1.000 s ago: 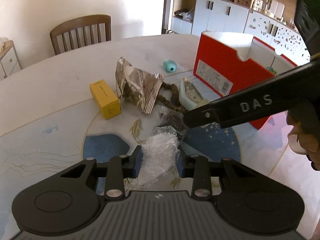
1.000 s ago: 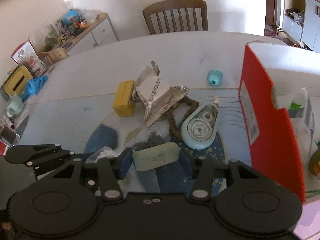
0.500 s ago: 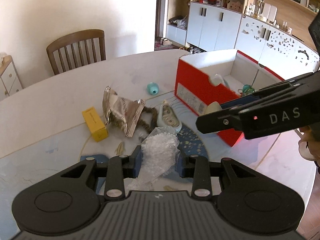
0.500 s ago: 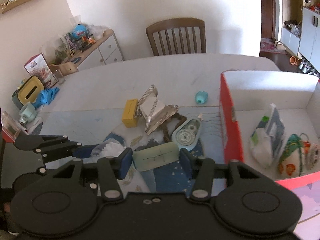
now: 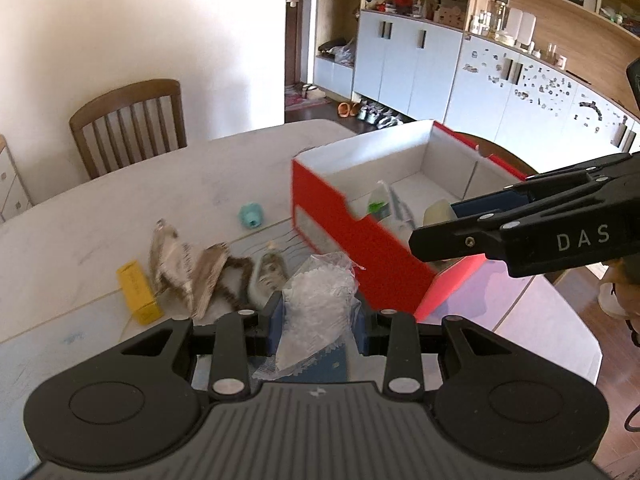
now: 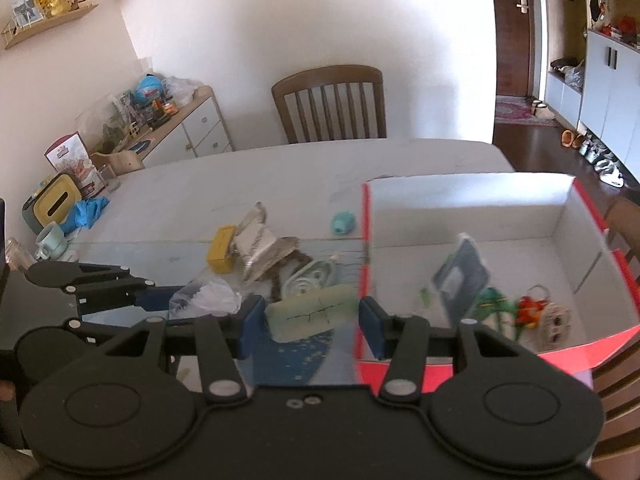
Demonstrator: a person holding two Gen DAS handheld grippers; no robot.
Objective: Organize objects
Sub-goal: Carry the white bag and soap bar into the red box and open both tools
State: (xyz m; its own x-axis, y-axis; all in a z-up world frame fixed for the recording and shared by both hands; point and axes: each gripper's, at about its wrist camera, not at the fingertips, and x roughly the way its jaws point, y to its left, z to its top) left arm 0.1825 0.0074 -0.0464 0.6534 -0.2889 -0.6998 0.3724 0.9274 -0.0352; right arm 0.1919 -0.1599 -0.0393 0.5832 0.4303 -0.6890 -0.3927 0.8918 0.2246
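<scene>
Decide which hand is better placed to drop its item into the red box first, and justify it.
Right, probably. The right gripper, shut on the pale green bar, sits at the red box wall. The left gripper, holding the clear plastic bag, is farther from it.

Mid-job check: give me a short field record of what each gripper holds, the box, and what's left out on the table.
left gripper: shut on a clear plastic bag of white bits
right gripper: shut on a pale green flat rectangular piece
red cardboard box with white inside: open, on the table, already holds several small items
white table: yellow small box, crumpled silver foil packet, brown braided cord, pale green correction tape dispenser, small teal cap-like object
</scene>
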